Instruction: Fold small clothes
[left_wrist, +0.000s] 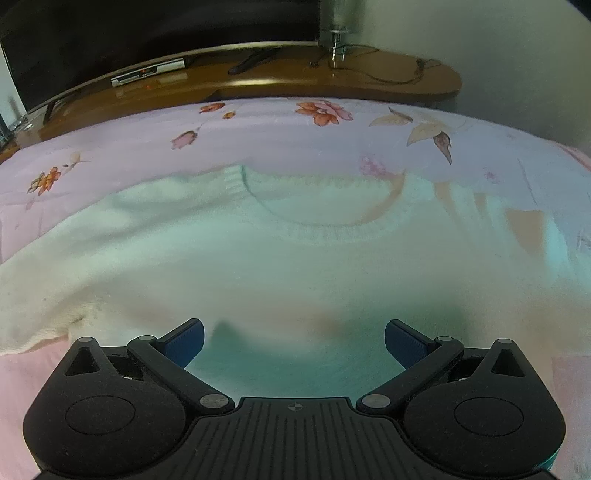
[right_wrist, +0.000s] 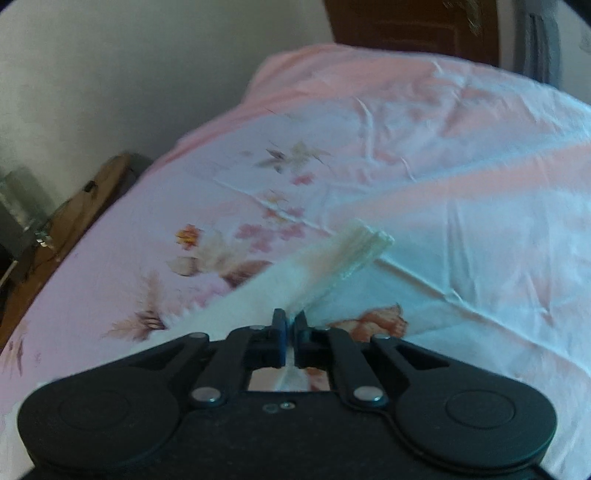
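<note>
A small white knitted sweater (left_wrist: 229, 258) lies flat on the floral bedsheet (left_wrist: 295, 140), its round ribbed collar (left_wrist: 317, 210) toward the far side. My left gripper (left_wrist: 293, 341) hovers over the sweater's body with its blue pads (left_wrist: 186, 345) wide apart and nothing between them. In the right wrist view one sleeve (right_wrist: 295, 280) of the sweater stretches away, ending in a ribbed cuff (right_wrist: 364, 247). My right gripper (right_wrist: 290, 325) is shut on that sleeve, with the knit pinched between the pads.
A wooden TV stand (left_wrist: 258, 79) with a set-top box (left_wrist: 147, 72), a remote and cables runs behind the bed's far edge. A dark screen and a wall rise behind it. The pink sheet (right_wrist: 461, 155) spreads wrinkled to the right, with a brown door (right_wrist: 413, 26) beyond.
</note>
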